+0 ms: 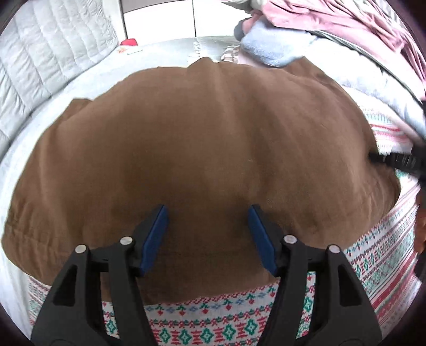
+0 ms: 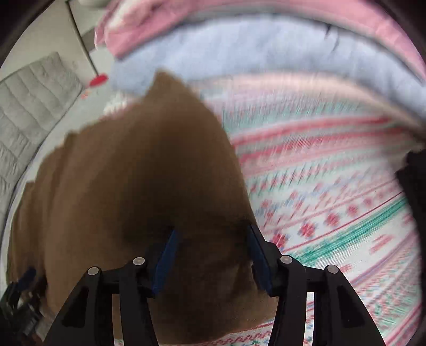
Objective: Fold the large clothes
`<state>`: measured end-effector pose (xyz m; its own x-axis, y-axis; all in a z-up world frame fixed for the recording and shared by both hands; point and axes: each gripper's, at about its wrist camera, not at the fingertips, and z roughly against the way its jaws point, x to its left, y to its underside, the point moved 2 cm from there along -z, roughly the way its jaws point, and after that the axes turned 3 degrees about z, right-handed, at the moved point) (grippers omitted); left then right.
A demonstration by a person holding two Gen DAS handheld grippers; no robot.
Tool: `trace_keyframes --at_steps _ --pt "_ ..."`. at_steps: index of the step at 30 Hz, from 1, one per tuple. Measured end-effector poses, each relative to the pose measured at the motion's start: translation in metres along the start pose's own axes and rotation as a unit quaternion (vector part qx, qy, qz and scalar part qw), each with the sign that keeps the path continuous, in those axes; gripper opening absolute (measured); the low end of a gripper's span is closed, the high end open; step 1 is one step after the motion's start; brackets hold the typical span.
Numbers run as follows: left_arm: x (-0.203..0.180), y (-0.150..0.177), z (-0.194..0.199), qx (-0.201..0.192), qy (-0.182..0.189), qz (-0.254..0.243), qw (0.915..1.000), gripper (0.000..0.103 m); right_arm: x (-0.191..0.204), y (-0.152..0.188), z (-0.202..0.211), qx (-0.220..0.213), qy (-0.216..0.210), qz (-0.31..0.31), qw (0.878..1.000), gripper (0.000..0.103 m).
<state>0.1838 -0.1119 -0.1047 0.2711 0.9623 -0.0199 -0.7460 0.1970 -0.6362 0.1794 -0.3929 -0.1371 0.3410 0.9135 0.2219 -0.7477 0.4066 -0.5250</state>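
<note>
Partly folded: brown garment (image 1: 202, 149) flat on patterned blanket (image 1: 372, 266), left gripper (image 1: 207, 234) and right gripper (image 2: 210, 255) both apart, empty; further folds left.

Left hand-held gripper (image 1: 207, 234) and right hand-held gripper (image 2: 210, 252), both angled downward, jaws apart, nothing gripped.

Garment (image 1: 202, 138): plain brown. Bedcover (image 1: 383, 266): white, red-and-green cross-stitch bands. Fingers (image 1: 155, 239): blue pads, black frames.

garment (image 1: 202, 138) on blanket (image 1: 378, 266) (flat), clothes pile (image 1: 332, 24) behind
</note>
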Motion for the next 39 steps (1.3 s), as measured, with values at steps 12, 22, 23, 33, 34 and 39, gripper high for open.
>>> trace_keyframes --at_steps 12,22,23,33,34,39 --pt "-0.001 0.000 -0.002 0.007 -0.024 0.001 0.9997 0.067 0.023 -0.012 0.050 -0.084 -0.010 0.026 0.996 0.055" --pt "0.010 -0.050 -0.013 0.021 -0.025 0.007 0.9994 0.066 0.030 -0.016 0.032 -0.056 -0.011 0.026 0.998 0.055" --pt "0.012 -0.060 -0.020 0.024 -0.026 0.012 0.9993 0.066 0.030 -0.016 0.036 -0.058 -0.017 0.022 0.998 0.055" --pt "0.016 -0.130 -0.102 0.070 -0.086 0.017 0.9936 0.073 0.043 -0.004 0.015 0.022 -0.026 0.027 0.999 0.058" --pt "0.015 -0.132 -0.103 0.072 -0.091 0.020 0.9931 0.074 0.043 -0.002 0.010 0.026 -0.025 0.031 0.999 0.058" --pt "0.017 -0.167 -0.082 0.027 -0.060 0.072 0.9953 0.069 0.042 -0.010 0.025 -0.007 -0.037 0.019 0.999 0.058"
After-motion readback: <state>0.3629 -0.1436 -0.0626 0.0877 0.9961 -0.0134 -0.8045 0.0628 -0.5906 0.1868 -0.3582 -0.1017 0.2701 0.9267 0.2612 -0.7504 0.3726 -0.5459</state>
